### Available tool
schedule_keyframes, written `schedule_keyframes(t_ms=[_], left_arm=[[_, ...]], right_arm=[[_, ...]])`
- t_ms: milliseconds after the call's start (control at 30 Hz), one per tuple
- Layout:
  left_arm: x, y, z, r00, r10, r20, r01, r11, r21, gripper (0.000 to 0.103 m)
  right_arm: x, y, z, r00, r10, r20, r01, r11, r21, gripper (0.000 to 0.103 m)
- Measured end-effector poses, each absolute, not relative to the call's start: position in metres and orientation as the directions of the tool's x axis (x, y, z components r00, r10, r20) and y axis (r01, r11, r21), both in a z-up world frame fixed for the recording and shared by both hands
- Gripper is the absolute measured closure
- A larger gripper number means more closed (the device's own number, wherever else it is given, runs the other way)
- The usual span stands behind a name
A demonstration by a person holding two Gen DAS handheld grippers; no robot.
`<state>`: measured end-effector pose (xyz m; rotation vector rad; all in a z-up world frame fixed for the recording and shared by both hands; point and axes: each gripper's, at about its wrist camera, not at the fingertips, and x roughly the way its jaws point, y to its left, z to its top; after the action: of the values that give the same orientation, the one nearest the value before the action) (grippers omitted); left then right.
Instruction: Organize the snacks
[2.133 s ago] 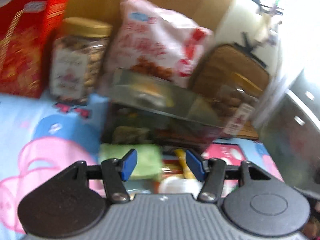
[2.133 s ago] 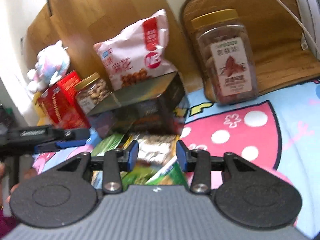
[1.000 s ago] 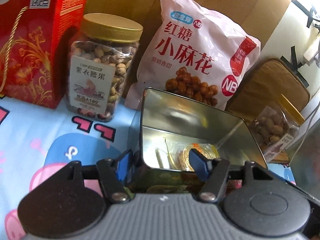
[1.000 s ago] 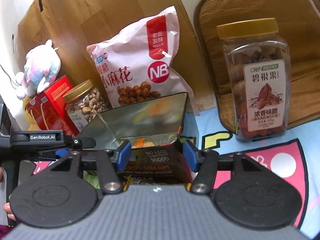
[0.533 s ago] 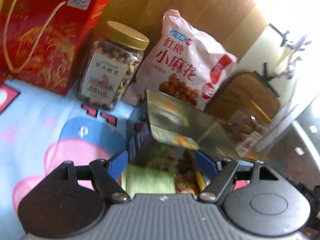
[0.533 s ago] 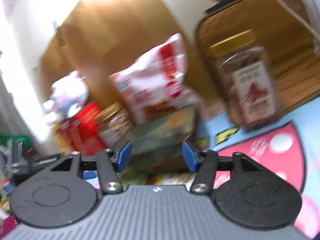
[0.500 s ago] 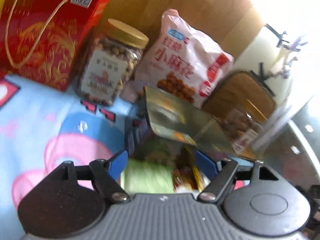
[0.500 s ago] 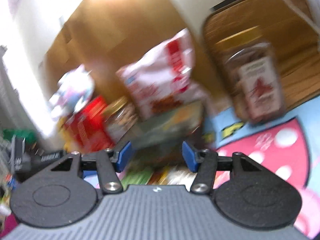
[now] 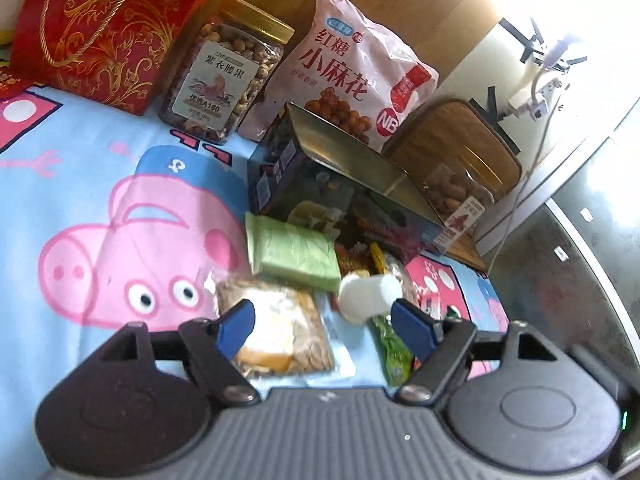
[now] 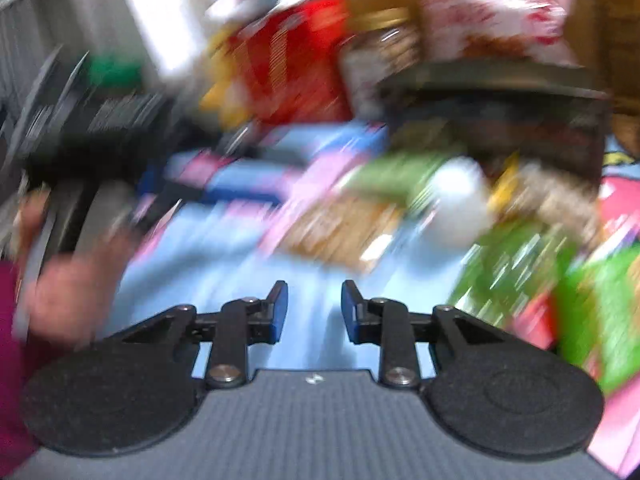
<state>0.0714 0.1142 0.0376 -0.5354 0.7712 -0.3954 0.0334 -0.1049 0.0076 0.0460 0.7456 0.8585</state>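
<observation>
A dark open tin box (image 9: 320, 192) with a shiny inside stands on the blue cartoon cloth (image 9: 80, 184). Loose snack packets lie in front of it: a light green packet (image 9: 294, 254), a clear packet of brown biscuits (image 9: 280, 328), a white round snack (image 9: 370, 294) and a bright green wrapper (image 9: 394, 348). My left gripper (image 9: 324, 326) is open and empty, low over the biscuit packet. My right gripper (image 10: 314, 308) is open and empty above bare cloth; its view is blurred, with the tin box (image 10: 500, 120) and the white snack (image 10: 460, 196) to the upper right.
Along the wooden back stand a red gift box (image 9: 100, 24), a jar of nuts (image 9: 224, 72), a pink bag of fried twists (image 9: 352, 68) and a second jar (image 9: 456, 204) by a brown mat (image 9: 460, 144). A grey metal surface (image 9: 580, 280) is on the right.
Both grippers have pulled back from the tin box. The left now hangs low over the loose packets. The right has swung left and down, its view blurred.
</observation>
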Motion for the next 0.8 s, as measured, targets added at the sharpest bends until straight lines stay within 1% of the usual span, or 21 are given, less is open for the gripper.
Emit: schedule_keyframes(t_ms=[67, 133, 167, 200, 233, 300, 367, 433, 467, 567, 600, 667, 700, 800], left_arm=[[0.071, 0.112, 0.037, 0.653, -0.524, -0.547, 0.149, 0.797, -0.585, 0.026], [0.076, 0.108, 0.038, 0.648, -0.522, -0.554, 0.144, 0.799, -0.584, 0.026], [0.079, 0.106, 0.039, 0.645, -0.526, -0.554, 0.141, 0.794, -0.591, 0.026], [0.08, 0.105, 0.04, 0.643, -0.535, -0.548, 0.142, 0.786, -0.602, 0.026], [0.081, 0.104, 0.041, 0.643, -0.544, -0.539, 0.145, 0.777, -0.612, 0.026], [0.08, 0.103, 0.042, 0.649, -0.55, -0.526, 0.147, 0.769, -0.622, 0.026], [0.078, 0.104, 0.042, 0.653, -0.544, -0.527, 0.138, 0.769, -0.624, 0.026], [0.075, 0.107, 0.041, 0.652, -0.539, -0.534, 0.125, 0.77, -0.626, 0.026], [0.073, 0.11, 0.04, 0.654, -0.534, -0.537, 0.117, 0.772, -0.625, 0.026], [0.064, 0.12, 0.041, 0.663, -0.522, -0.537, 0.111, 0.778, -0.618, 0.026], [0.062, 0.122, 0.041, 0.664, -0.52, -0.538, 0.112, 0.78, -0.616, 0.026], [0.059, 0.124, 0.042, 0.661, -0.525, -0.537, 0.12, 0.78, -0.615, 0.026], [0.059, 0.123, 0.042, 0.655, -0.532, -0.536, 0.13, 0.778, -0.614, 0.026], [0.061, 0.111, 0.041, 0.63, -0.564, -0.533, 0.172, 0.772, -0.613, 0.026]], right_arm=[[0.026, -0.107, 0.012, 0.494, 0.658, -0.568, -0.655, 0.712, 0.255, 0.071], [0.034, -0.114, 0.023, 0.601, 0.602, -0.526, -0.598, 0.775, 0.203, 0.07], [0.041, -0.119, 0.029, 0.645, 0.578, -0.499, -0.562, 0.802, 0.204, 0.069], [0.049, -0.123, 0.034, 0.676, 0.566, -0.472, -0.535, 0.817, 0.214, 0.061], [0.056, -0.125, 0.039, 0.7, 0.56, -0.444, -0.519, 0.825, 0.222, 0.048], [0.075, -0.124, 0.043, 0.733, 0.541, -0.413, -0.502, 0.839, 0.208, 0.037], [0.094, -0.115, 0.038, 0.722, 0.533, -0.441, -0.506, 0.842, 0.188, 0.036], [0.112, -0.109, 0.027, 0.675, 0.544, -0.499, -0.508, 0.833, 0.22, 0.038], [0.112, -0.108, 0.023, 0.66, 0.552, -0.51, -0.507, 0.828, 0.241, 0.04], [0.067, -0.108, 0.028, 0.632, 0.605, -0.484, -0.594, 0.78, 0.198, 0.039], [0.053, -0.107, 0.027, 0.596, 0.634, -0.492, -0.629, 0.75, 0.205, 0.039], [0.032, -0.111, 0.024, 0.499, 0.7, -0.51, -0.675, 0.683, 0.278, 0.04], [0.021, -0.114, 0.023, 0.494, 0.704, -0.511, -0.679, 0.679, 0.279, 0.04], [0.001, -0.122, 0.024, 0.551, 0.666, -0.502, -0.657, 0.718, 0.231, 0.04]])
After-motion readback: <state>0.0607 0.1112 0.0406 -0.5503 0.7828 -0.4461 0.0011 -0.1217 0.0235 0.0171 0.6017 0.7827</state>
